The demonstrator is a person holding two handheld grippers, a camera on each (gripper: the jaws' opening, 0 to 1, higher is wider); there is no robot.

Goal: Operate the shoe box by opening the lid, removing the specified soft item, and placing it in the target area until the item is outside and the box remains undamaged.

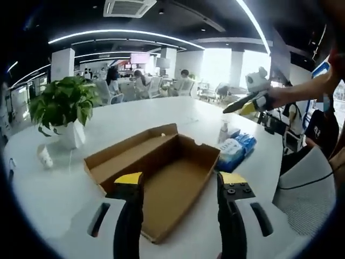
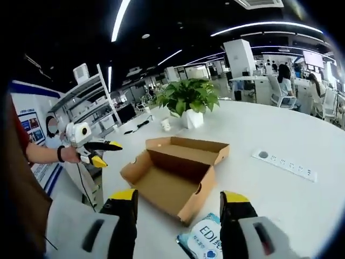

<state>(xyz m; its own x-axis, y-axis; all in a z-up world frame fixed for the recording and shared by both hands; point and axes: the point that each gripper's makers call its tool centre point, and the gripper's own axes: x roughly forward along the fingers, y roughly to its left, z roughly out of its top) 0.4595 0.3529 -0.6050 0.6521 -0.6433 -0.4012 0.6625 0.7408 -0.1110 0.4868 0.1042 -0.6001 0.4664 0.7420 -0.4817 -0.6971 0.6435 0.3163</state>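
An open brown cardboard shoe box [image 1: 161,178] [image 2: 164,183] lies on the white table [image 1: 140,116], its lid [image 1: 135,144] [image 2: 186,144] folded back flat. I see nothing inside it. A soft blue and white pack [image 1: 235,150] [image 2: 207,238] lies on the table just outside the box. My left gripper [image 1: 180,178] is open, its jaws framing the box's near end. My right gripper [image 2: 180,197] is also open, low over the pack and the box's corner. Each gripper appears in the other's view, held in the air away from the box: right gripper [image 1: 242,104], left gripper [image 2: 105,152].
A potted plant [image 1: 62,105] [image 2: 188,97] and a small white cup [image 1: 45,156] [image 2: 166,125] stand beyond the box. A small bottle [image 1: 223,132] stands by the pack. A power strip [image 2: 285,162] is set in the table. Office desks, chairs and people fill the background.
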